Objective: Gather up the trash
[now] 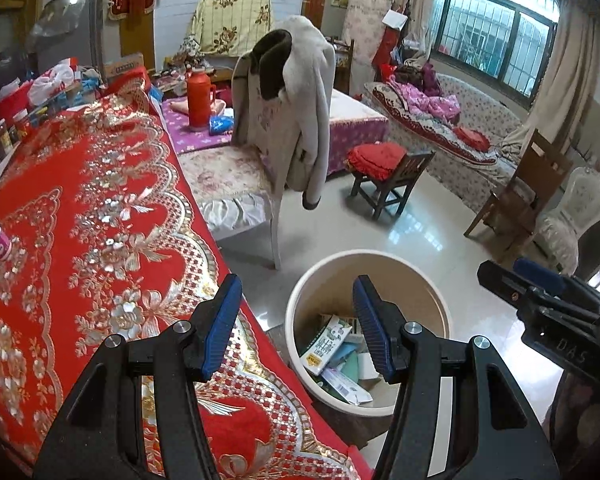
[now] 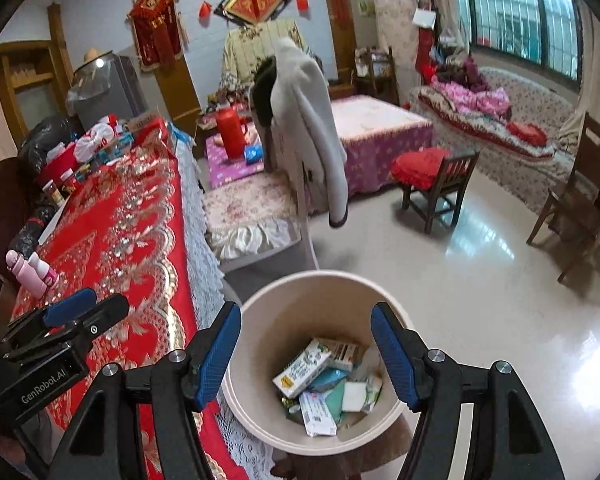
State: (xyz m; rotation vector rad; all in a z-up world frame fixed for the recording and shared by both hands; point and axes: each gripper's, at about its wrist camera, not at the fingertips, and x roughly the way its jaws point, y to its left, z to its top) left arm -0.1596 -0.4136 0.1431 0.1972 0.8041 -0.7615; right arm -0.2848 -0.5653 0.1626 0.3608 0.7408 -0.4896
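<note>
A round beige bin (image 1: 380, 258) (image 2: 268, 292) stands on the floor beside the table. Inside it lies trash (image 1: 328, 340) (image 2: 302, 368): a green-and-white carton, flat boxes and wrappers. My left gripper (image 1: 298, 278) hangs open over the table's edge and the bin's left side, with nothing between its blue pads (image 1: 220, 328). My right gripper (image 2: 306, 306) is open above the bin's mouth, also empty. Each gripper shows in the other's view: the right one (image 1: 540, 300) at the right edge, the left one (image 2: 72, 312) over the table at the left.
The table wears a red embroidered cloth (image 1: 100, 220) (image 2: 132, 220). Two pink bottles (image 2: 32, 268) stand on its near left, with boxes and bags at its far end (image 1: 56, 88). A chair draped with a grey coat (image 1: 296, 120) and a low stool (image 1: 384, 168) stand behind the bin.
</note>
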